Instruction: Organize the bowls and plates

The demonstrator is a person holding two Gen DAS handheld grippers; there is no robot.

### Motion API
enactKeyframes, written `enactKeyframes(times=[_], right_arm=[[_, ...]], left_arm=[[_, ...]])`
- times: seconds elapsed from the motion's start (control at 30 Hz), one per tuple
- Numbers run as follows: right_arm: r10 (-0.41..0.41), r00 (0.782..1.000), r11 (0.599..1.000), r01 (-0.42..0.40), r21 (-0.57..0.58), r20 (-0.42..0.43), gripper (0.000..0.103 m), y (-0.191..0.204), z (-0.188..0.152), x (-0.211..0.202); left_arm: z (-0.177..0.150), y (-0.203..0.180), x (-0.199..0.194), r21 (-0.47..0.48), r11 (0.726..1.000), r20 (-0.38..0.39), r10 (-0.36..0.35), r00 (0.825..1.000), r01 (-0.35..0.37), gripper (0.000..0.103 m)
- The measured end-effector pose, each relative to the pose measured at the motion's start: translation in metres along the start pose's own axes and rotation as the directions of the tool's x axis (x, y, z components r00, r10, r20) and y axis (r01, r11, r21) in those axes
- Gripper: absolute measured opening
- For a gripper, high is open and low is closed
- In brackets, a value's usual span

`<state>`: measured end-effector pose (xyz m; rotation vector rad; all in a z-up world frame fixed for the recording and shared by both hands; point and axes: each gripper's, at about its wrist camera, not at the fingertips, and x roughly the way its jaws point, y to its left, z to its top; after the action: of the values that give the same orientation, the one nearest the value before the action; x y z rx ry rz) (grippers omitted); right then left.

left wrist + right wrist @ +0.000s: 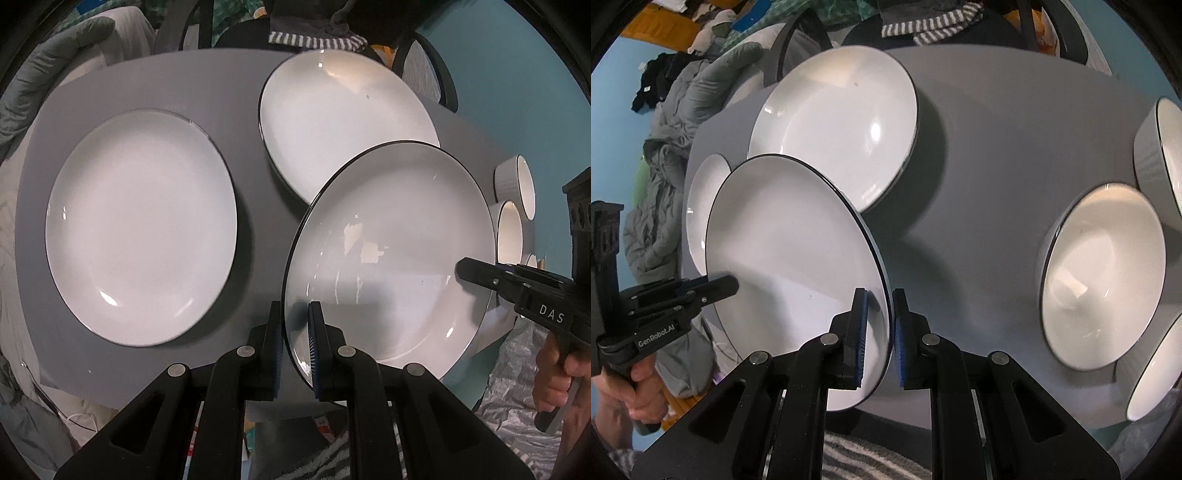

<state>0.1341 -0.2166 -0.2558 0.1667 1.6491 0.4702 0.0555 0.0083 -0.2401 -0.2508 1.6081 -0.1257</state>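
Left hand-held gripper (295, 347) and right hand-held gripper (878, 339) each pinch the near plate's (391, 251) rim above the bench (243, 81)

Both grippers, the left gripper (295, 347) and right gripper (878, 339), are black with silver pivot screws behind blue ribbed pads (862, 332); "GenRobot.AI" marks one body.

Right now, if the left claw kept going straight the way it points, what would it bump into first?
Besides the held plate whose rim it pinches, probably the bare grey table in the gap between the flat plate and the far plate. Depth is hard to judge here.
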Motion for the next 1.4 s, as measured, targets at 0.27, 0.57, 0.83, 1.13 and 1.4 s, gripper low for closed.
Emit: enactKeyframes(times=[0.27, 0.57, 0.83, 1.13, 1.4], right_arm=[[-0.001, 1.0, 1.0, 0.001, -0.013, -0.001, 0.013, 0.003, 0.02, -0.004], [0.005, 1.0, 0.999, -0.005, -0.033, -0.004, 0.013, 0.007, 0.05, -0.003], [0.0, 1.0, 0.999, -0.001, -0.047, -0.018, 0.013, 0.007, 0.081, 0.005], [0.011, 0.998, 1.0, -0.013, -0.027, -0.055, 0.013, -0.002, 0.098, 0.019], [0.027, 0.996, 1.0, -0.028, -0.013, -0.086, 0.014, -0.01, 0.103, 0.029]], left_arm=[[0.022, -0.001, -0.004, -0.013, 1.0, 0.015, 0.01, 1.0, -0.01, 0.012], [0.05, -0.001, -0.004, -0.033, 0.999, 0.024, 0.024, 0.999, -0.023, 0.012], [0.077, 0.003, 0.002, -0.061, 0.998, 0.009, 0.037, 0.999, -0.036, 0.013], [0.09, 0.004, 0.013, -0.075, 0.995, -0.015, 0.06, 0.998, -0.061, 0.013], [0.095, 0.004, 0.02, -0.079, 0.994, -0.035, 0.073, 0.997, -0.076, 0.013]])
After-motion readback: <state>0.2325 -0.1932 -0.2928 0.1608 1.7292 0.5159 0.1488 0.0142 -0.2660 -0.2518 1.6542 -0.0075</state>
